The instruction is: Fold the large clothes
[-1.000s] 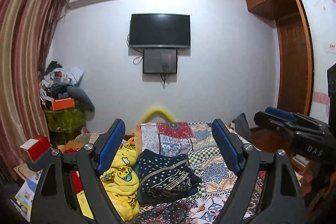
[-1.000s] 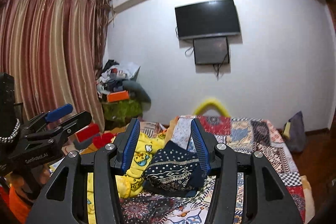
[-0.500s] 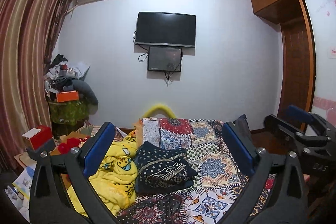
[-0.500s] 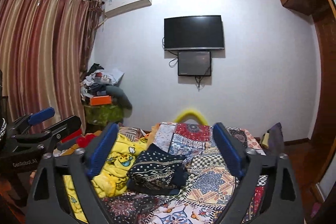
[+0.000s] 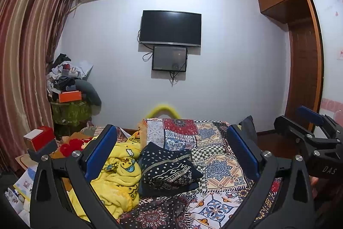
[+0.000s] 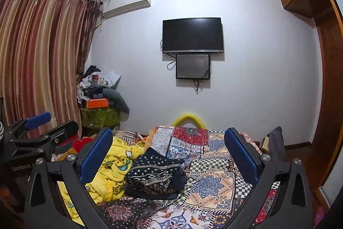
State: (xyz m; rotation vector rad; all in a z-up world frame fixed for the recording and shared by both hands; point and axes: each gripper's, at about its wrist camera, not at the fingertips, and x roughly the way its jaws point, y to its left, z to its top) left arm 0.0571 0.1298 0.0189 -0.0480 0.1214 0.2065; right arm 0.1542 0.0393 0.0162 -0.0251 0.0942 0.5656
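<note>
Above the bed [image 5: 223, 166], I hold the left claw [image 5: 171, 151] and the right claw [image 6: 169, 151] level, both with jaws spread wide and empty, having just been opening. A folded dark patterned garment [image 5: 169, 166] lies on the patchwork cover, touching a crumpled yellow blanket [image 5: 120, 166] on its left. What sits under the garment's near edge I cannot quite make out.

Folded garment [image 5: 169, 166], centre of frame: navy, white dots, white geometric bands. Blanket [image 5: 116, 173], lower left: bright yellow, blue-and-white cartoon prints. Bedspread [image 5: 216, 156]: patchwork of red, blue, cream, black-and-white checks. Curtains [image 6: 36, 53], left edge: maroon and tan stripes. Box [image 5: 70, 96], left: orange. Gripper pads [image 5: 100, 152]: blue on black.
</note>
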